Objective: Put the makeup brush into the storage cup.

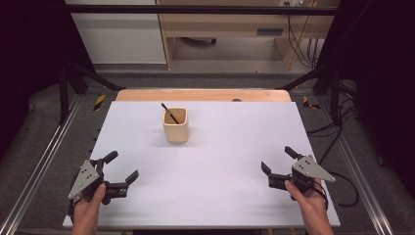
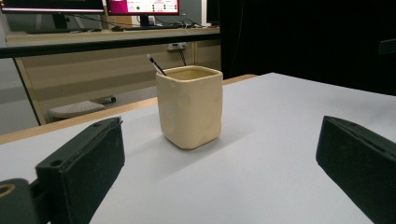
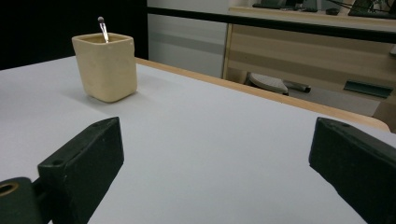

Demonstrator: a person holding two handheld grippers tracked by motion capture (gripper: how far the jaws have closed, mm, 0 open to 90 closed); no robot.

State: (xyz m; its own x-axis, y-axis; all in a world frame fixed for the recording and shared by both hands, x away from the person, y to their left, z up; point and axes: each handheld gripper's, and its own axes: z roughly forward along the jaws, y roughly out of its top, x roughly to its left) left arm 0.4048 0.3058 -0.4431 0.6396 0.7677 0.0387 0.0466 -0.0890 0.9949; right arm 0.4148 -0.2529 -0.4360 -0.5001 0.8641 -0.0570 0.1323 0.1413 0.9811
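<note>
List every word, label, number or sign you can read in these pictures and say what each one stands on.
No text can be read.
The monitor with the pink and white screen, behind the table in the left gripper view, shows rows of text too small and blurred to read.
The cream square ceramic cup bears no print or label, and neither does the thin black brush standing in it.
The white table top carries no markings.

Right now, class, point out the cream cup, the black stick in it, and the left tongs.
cream cup (image 2: 190, 109), left gripper view, front wall.
black stick (image 1: 167, 110), high view, shaft.
left tongs (image 1: 121, 170), high view, midway between fingertips.
</note>
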